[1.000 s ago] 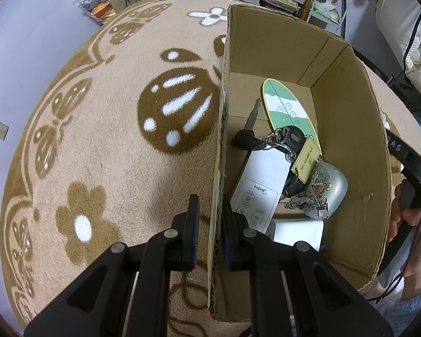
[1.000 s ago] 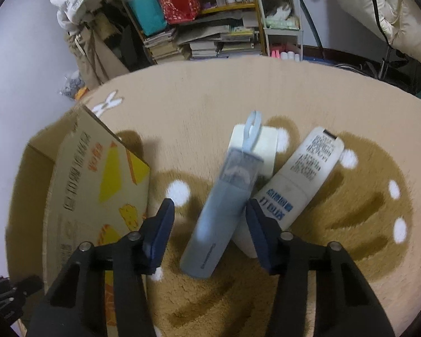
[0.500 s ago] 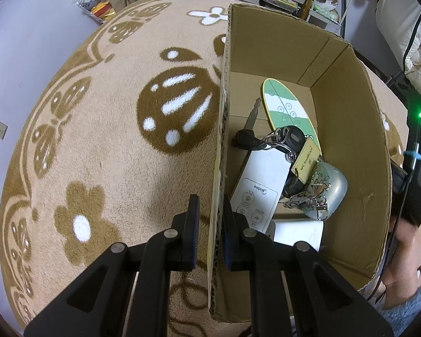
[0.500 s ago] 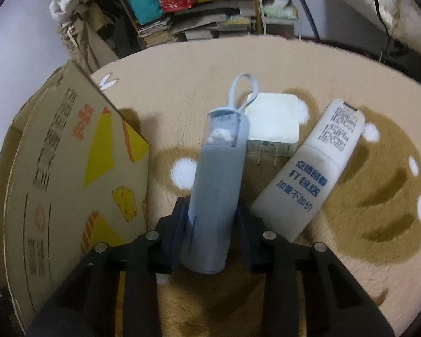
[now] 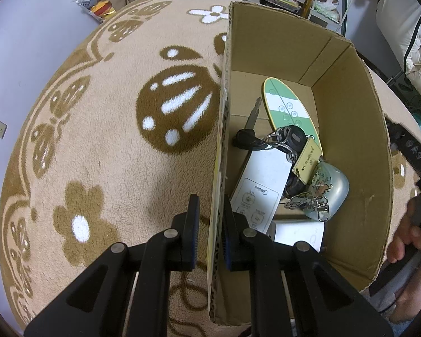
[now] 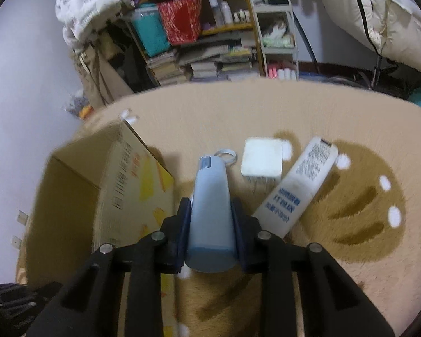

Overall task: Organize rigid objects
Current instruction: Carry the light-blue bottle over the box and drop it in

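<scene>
The left gripper was clamped on the near wall of the cardboard box, steadying it. The box stood left of the right gripper, whose jaws were closing on a pale blue case, its long axis running forward along the fingers, clear of the rug.

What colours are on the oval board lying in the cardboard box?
The oval board has green and white bands with a pale yellow edge; clearest in the left wrist view.

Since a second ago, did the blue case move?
Yes. The blue case went up off the rug, gripped in the right gripper, leaving the white remote behind.
</scene>
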The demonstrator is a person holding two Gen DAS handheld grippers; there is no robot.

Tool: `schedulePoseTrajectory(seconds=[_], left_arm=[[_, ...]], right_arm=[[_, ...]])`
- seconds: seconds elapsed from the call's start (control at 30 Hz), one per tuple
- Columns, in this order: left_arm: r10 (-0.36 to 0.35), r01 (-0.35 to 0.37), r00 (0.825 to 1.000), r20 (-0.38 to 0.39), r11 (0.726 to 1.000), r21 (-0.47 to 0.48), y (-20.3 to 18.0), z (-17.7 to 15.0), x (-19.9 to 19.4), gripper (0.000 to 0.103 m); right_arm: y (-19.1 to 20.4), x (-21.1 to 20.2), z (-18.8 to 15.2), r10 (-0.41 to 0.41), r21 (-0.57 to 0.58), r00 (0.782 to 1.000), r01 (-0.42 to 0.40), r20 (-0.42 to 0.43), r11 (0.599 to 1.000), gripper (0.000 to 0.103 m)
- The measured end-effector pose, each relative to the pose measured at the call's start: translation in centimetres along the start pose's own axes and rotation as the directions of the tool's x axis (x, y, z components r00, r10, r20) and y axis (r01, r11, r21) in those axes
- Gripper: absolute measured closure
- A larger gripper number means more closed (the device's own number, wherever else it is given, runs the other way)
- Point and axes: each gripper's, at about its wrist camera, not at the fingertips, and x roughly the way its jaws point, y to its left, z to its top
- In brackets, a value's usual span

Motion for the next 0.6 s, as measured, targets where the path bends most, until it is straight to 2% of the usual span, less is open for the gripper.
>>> schedulePoseTrajectory(seconds=[0.3,0.47,0.6], left_arm=[[0.000,0.000,1.000,0.000,1.000,0.001,0.0,0.0,0.1,0.089],[0.001,-0.001,1.000,0.000,1.000,0.002,0.0,0.1,0.1,0.089],[0.001,-0.001,1.000,0.000,1.000,0.002,0.0,0.0,0.1,0.089]], right_arm=[[2.2,-4.2,1.2,0.053,-0.036,0.993,-0.049,0.102,0.998,0.073],[4.0,-6.5,1.8,0.117,-0.072,0.981,-0.107,0.157,0.992,0.073],[5.9,-7.5,1.6,0.171,-0.119,0.972,-0.153,0.163,0.981,0.073]])
